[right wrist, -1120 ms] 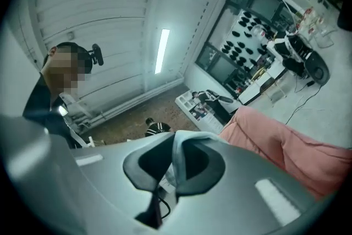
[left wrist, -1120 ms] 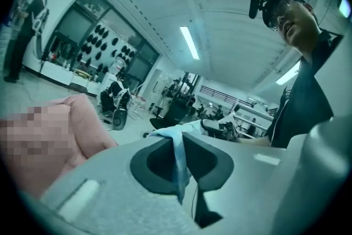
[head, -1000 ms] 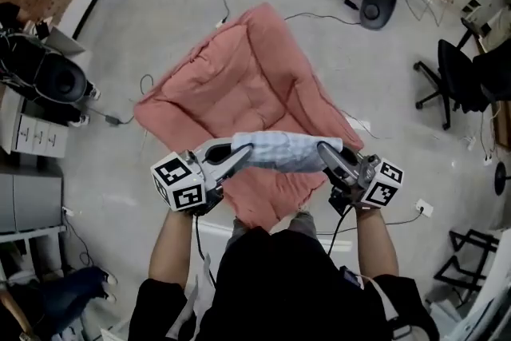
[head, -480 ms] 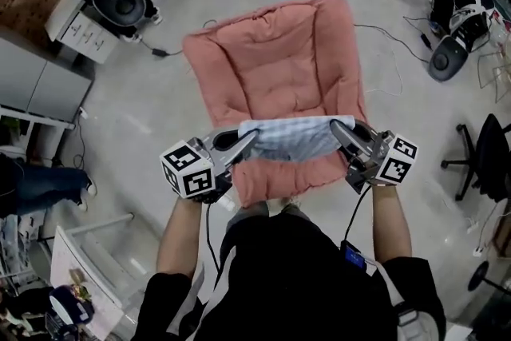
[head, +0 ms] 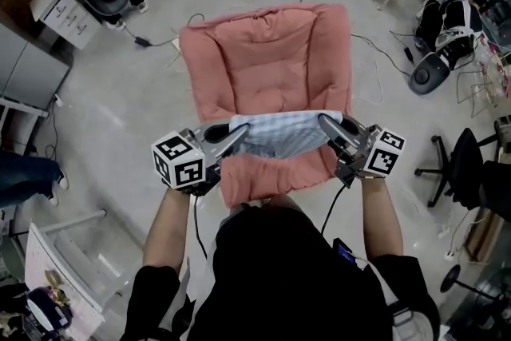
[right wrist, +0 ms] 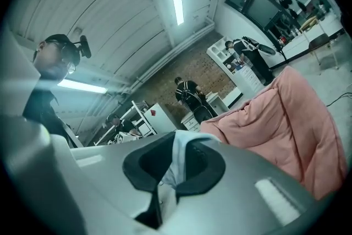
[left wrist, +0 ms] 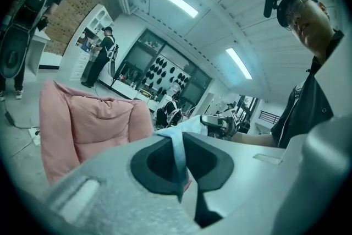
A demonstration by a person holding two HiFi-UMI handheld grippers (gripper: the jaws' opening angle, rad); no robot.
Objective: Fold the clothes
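Light blue garment (head: pixel 279 136) hangs taut between both tongs, above pink quilt (head: pixel 267 52). Left tongs (head: pixel 238 141) and right tongs (head: pixel 327 128) each clenched on an edge. Step: positioning. Next, probably: lower it flat, then fold.

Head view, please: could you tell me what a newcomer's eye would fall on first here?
The big pink quilt spread on the grey floor fills the middle of the head view. Over its near end, a pale blue garment hangs stretched between the left tool and the right tool, each shut on one end of it.
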